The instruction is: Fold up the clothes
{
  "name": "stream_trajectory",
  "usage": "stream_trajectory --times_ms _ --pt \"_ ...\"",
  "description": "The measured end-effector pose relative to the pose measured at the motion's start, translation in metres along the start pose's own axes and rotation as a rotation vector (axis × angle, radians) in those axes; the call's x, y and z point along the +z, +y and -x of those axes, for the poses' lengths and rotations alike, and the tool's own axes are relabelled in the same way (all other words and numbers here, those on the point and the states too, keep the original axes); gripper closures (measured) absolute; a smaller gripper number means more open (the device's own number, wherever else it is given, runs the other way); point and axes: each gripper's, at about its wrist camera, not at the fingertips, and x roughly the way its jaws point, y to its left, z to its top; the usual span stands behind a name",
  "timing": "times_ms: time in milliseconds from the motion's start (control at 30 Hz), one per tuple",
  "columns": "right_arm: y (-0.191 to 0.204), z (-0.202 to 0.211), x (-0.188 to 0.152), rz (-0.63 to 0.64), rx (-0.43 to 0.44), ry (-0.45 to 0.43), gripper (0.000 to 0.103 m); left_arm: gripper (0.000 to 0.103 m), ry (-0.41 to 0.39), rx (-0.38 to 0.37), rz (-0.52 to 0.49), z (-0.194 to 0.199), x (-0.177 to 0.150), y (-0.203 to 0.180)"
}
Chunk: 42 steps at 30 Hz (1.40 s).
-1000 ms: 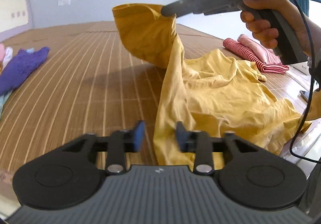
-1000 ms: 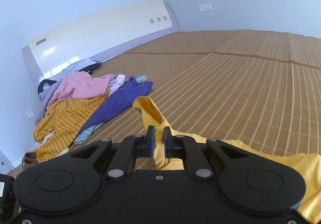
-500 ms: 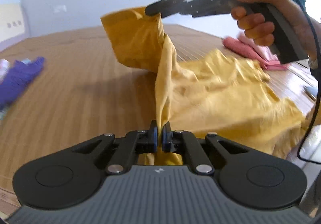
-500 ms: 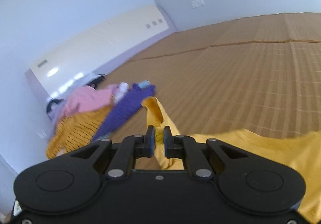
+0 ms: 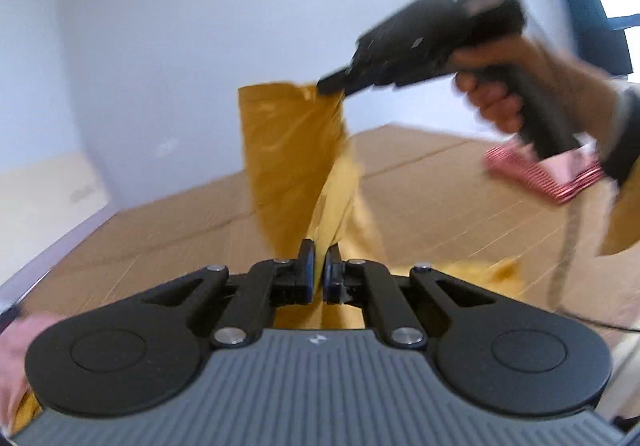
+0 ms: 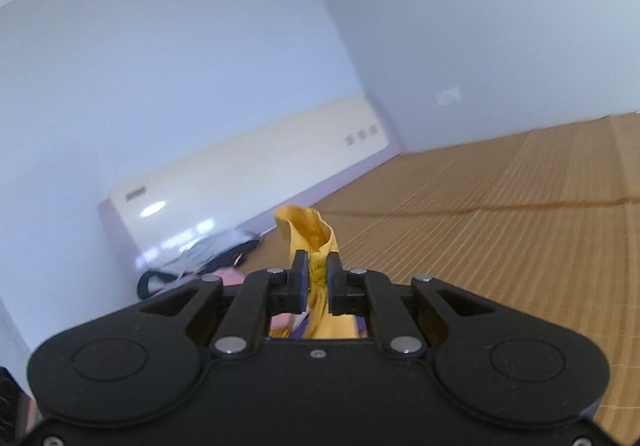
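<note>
A mustard-yellow garment (image 5: pixel 292 150) hangs in the air above the bamboo mat, stretched between both grippers. My left gripper (image 5: pixel 319 266) is shut on a fold of its lower edge. In the left wrist view my right gripper (image 5: pixel 330 88), held by a person's hand (image 5: pixel 500 94), pinches the garment's upper corner. The right wrist view shows my right gripper (image 6: pixel 317 272) shut on a bunched tuft of the same yellow garment (image 6: pixel 306 230). Most of the cloth hangs below and is hidden by the gripper bodies.
A folded red-striped and pink stack (image 5: pixel 548 174) lies on the bamboo mat (image 6: pixel 520 226) at the right. A pile of loose clothes (image 6: pixel 216 266) sits by the cream headboard (image 6: pixel 240 174). Pale walls surround the bed. A cable (image 5: pixel 568 238) dangles at the right.
My left gripper closed on the yellow garment's edge, then both grippers rose, lifting the cloth off the mat. Both views now tilt up toward the walls.
</note>
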Motion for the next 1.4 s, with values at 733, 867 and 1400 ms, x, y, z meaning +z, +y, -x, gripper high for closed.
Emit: stream_trajectory --times_ms 733,867,1400 --pt "-0.249 0.250 -0.170 -0.334 -0.795 0.188 0.078 0.094 0.199 -0.635 0.107 -0.091 -0.011 -0.241" --pt "-0.230 0.249 -0.156 -0.224 -0.878 0.170 0.063 0.087 0.170 -0.513 0.101 -0.100 -0.007 -0.202" --pt "-0.242 0.211 -0.166 -0.153 -0.656 0.149 0.055 0.071 0.283 -0.274 -0.091 -0.246 -0.034 -0.183"
